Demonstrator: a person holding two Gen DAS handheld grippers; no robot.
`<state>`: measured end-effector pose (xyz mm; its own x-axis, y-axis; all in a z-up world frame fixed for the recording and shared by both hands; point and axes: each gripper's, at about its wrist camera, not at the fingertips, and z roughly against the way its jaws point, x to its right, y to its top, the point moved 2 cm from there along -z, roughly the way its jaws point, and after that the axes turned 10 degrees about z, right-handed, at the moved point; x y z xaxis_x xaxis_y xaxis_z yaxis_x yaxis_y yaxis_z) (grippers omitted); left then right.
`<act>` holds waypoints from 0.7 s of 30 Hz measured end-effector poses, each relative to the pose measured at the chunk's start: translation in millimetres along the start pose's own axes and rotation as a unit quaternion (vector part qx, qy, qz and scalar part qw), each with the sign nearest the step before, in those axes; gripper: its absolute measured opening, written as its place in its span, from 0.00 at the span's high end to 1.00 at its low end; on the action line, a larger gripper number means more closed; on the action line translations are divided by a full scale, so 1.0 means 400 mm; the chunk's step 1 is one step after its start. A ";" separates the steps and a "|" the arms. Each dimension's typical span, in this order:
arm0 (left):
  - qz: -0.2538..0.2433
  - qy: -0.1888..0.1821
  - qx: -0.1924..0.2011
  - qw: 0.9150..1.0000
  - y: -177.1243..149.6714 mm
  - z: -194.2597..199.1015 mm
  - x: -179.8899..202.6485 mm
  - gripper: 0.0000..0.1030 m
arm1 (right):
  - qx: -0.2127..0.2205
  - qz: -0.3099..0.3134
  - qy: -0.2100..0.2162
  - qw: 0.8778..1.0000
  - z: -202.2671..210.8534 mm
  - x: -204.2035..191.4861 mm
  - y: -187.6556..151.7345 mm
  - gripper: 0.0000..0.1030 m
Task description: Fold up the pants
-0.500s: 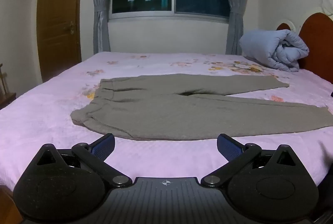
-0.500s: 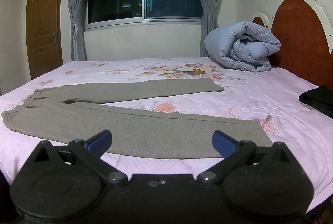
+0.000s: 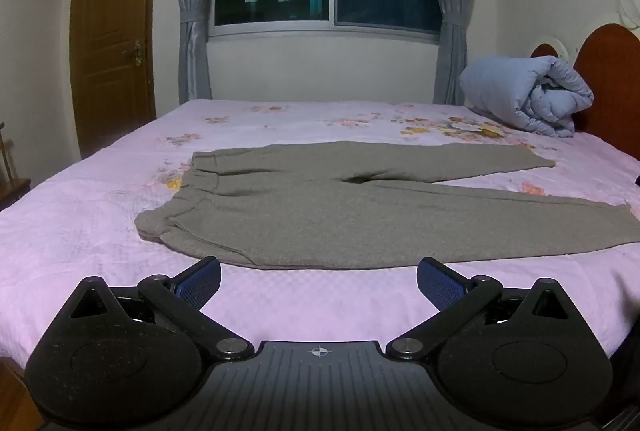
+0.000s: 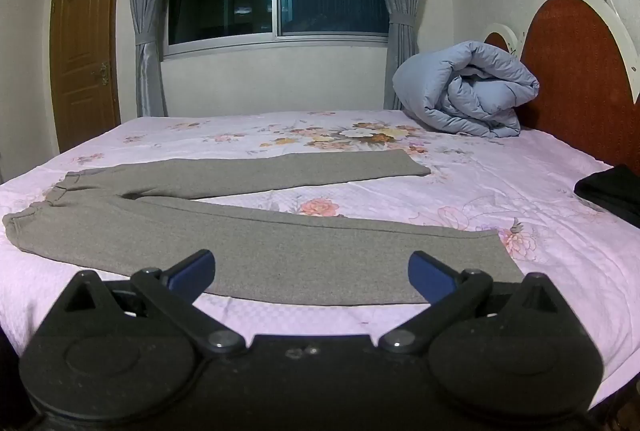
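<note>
Grey pants (image 3: 320,215) lie flat on the pink flowered bed sheet (image 3: 80,231), waistband to the left and both legs spread apart to the right. My left gripper (image 3: 319,281) hovers open in front of the near waist and hip edge, touching nothing. In the right wrist view the same pants (image 4: 260,243) stretch across, and my right gripper (image 4: 312,275) stands open just short of the near leg's lower part, with its cuff end off to the right. Nothing sits between either pair of blue pads.
A rolled pale blue duvet (image 4: 464,95) rests at the far right by the red wooden headboard (image 4: 580,71). A black cloth (image 4: 612,195) lies at the bed's right edge. Window with grey curtains (image 3: 192,31) and a wooden door (image 3: 112,39) stand behind.
</note>
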<state>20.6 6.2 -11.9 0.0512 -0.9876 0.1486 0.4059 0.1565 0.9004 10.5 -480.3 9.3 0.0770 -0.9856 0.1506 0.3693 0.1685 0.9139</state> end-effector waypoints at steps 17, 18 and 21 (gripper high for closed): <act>-0.001 0.003 -0.001 1.000 -0.002 0.004 0.011 0.00 | 0.000 0.000 0.000 1.000 0.000 0.000 -0.002 0.05; -0.001 0.003 -0.001 1.000 -0.003 0.004 0.010 0.00 | 0.001 0.000 0.000 1.000 0.000 0.000 -0.002 0.05; -0.002 0.003 -0.002 1.000 -0.001 0.004 0.014 0.00 | 0.000 0.000 0.000 1.000 0.000 0.000 -0.002 0.05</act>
<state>19.2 0.5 -10.8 0.0546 -0.9883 0.1424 0.4090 0.1522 0.8998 10.3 -480.4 8.4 0.0768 -0.9856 0.1505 0.3699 0.1683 0.9137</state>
